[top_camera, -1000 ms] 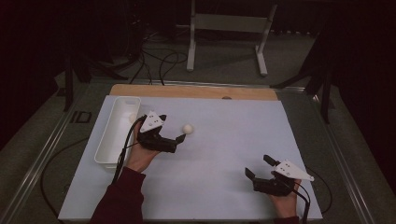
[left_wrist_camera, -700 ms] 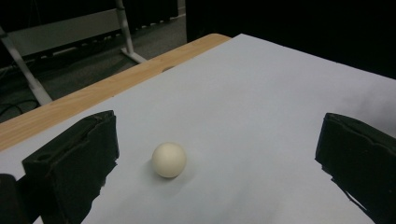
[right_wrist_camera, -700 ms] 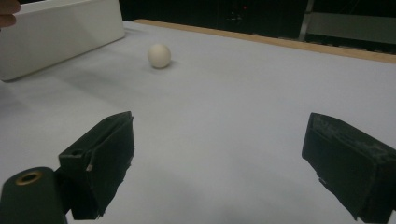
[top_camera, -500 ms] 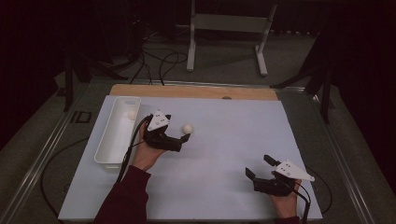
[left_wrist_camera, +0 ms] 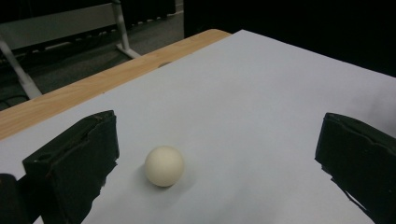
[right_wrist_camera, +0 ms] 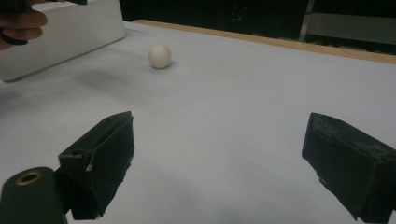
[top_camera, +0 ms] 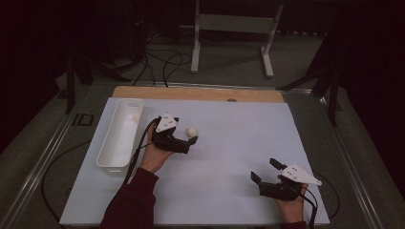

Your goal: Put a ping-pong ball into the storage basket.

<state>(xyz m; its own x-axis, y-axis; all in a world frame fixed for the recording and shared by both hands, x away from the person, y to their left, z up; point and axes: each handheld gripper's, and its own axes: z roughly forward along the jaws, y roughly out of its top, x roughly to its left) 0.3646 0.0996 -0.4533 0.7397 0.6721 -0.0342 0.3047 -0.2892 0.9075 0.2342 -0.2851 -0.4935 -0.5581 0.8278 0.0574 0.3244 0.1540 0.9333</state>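
Left tool (top_camera: 187, 141) is reaching for the ball (top_camera: 192, 131) on the white surface (top_camera: 229, 143), jaws apart; ball is sitting off-centre near one jaw. Best centring before closing gently, since it is likely rolling easily. Right tool (top_camera: 268, 171) is idling, jaws apart.

A small ball (top_camera: 192, 131) lay on the sheet (top_camera: 229, 157) covering the tabletop (top_camera: 200, 93), just right of the left tongs (top_camera: 188, 142) and between their parted jaws in the left gripper view. A long bin (top_camera: 119, 134) sat along the sheet's left edge, left of those tongs, with a second ball (top_camera: 136, 117) inside at its far end. The right tongs (top_camera: 265, 172) rested near the sheet's front right corner, well apart from the ball.
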